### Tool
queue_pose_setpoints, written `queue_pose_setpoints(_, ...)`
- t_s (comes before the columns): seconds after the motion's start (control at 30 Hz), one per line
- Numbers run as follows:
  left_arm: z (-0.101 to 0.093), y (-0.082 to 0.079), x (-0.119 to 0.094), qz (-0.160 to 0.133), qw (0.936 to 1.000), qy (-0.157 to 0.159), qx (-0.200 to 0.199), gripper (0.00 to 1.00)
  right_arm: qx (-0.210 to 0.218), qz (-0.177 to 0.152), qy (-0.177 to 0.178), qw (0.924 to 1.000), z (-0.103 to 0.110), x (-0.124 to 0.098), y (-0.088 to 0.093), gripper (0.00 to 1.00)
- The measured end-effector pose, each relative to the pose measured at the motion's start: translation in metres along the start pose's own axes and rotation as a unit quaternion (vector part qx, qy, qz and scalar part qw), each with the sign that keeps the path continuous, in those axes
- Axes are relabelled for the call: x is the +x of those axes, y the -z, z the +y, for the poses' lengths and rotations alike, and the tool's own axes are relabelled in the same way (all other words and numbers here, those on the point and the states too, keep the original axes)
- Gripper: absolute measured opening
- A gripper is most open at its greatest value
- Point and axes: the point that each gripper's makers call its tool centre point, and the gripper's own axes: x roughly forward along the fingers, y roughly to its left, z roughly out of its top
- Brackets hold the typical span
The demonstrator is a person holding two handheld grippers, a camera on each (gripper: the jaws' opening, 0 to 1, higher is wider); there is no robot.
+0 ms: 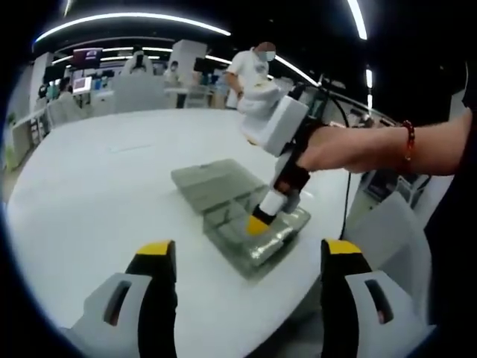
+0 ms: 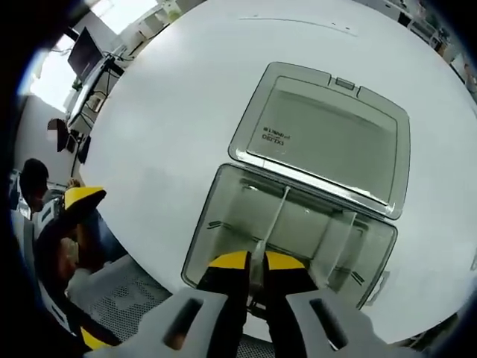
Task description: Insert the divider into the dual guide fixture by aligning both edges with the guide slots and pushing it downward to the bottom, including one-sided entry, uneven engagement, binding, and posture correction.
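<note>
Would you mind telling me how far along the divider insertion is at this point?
Done: the clear box lies with its lid open on the white table. In hand: the right gripper pinches the divider upright inside the box. Left: whether it is fully seated cannot be told; the left gripper is open.

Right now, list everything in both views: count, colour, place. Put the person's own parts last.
Table: one, white, round, under everything.
Box: one, clear grey plastic, open, near the table's edge.
Lid: one, clear grey, hinged to the box and lying flat open on the table.
Divider: one, clear, standing upright inside the box.
People in the background: a few, one in white, standing beyond the table.
Screens: a few, lit, far behind.
Right gripper: one, yellow-tipped jaws shut on the divider's near edge.
Left gripper: one, yellow-tipped jaws open, short of the box.
Hand: one, holding the right gripper, red bracelet on the wrist.
</note>
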Motion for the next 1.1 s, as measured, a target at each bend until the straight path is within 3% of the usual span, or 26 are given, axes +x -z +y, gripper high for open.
queue_pose_setpoints(0.6, -0.003, -0.005, -0.005, -0.001, 0.9999, -0.007, 0.011, 0.79, -0.088, -0.035, -0.018, 0.9953, 0.003, -0.001, 0.001, 0.08)
queue_pose_setpoints(0.7, -0.005, -0.007, -0.006, -0.001, 0.9998, -0.008, 0.016, 0.79, -0.092, -0.038, -0.02, 0.9948, 0.003, -0.001, 0.001, 0.09)
queue_pose_setpoints(0.83, -0.01, -0.007, -0.007, 0.001, 0.9998, -0.007, 0.019, 0.79, -0.1, -0.059, -0.016, 0.9931, 0.001, -0.005, -0.002, 0.18)
queue_pose_setpoints(1.1, -0.019, -0.01, -0.012, 0.002, 0.9994, -0.015, 0.033, 0.79, -0.118, -0.077, -0.022, 0.9898, -0.001, -0.011, -0.006, 0.21)
